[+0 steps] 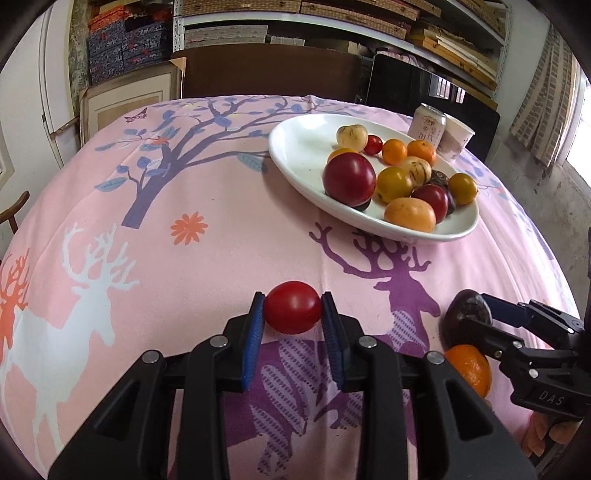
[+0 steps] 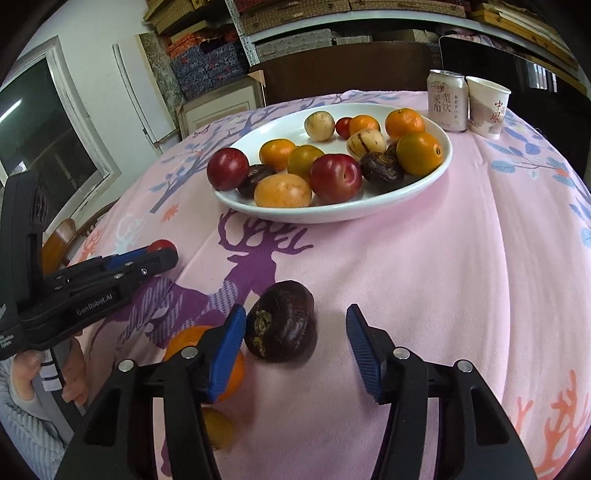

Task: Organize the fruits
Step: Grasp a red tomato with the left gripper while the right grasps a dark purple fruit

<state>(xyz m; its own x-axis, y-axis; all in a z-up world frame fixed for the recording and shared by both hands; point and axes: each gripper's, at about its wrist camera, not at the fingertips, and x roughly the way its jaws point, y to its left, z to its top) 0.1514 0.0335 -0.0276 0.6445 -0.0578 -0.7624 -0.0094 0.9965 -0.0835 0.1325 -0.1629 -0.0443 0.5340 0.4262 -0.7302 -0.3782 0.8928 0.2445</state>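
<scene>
Fruits fill the white plate [image 2: 436, 166]; left claw [image 1: 292, 314] pinches a red tomato [image 1: 292, 307], right claw [image 2: 295, 332] spread.

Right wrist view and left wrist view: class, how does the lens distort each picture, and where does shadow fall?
Left wrist view: the tablecloth bulges into a dome and dark vignette fills the corners. Right wrist view: same bulge, shelves bend; a soft shadow lies beside the dark purple fruit between the open hand-held gripper fingers.

The tabletop under a pink deer-print cloth [image 2: 461, 258] carries a white oval fruit plate [image 2: 406, 192] far, a pale drink can [image 2: 447, 101] and paper cup [image 2: 487, 107] behind it, and near, a red tomato [image 1: 293, 307], a dark purple fruit [image 2: 282, 326] and two oranges [image 2: 229, 363].
</scene>
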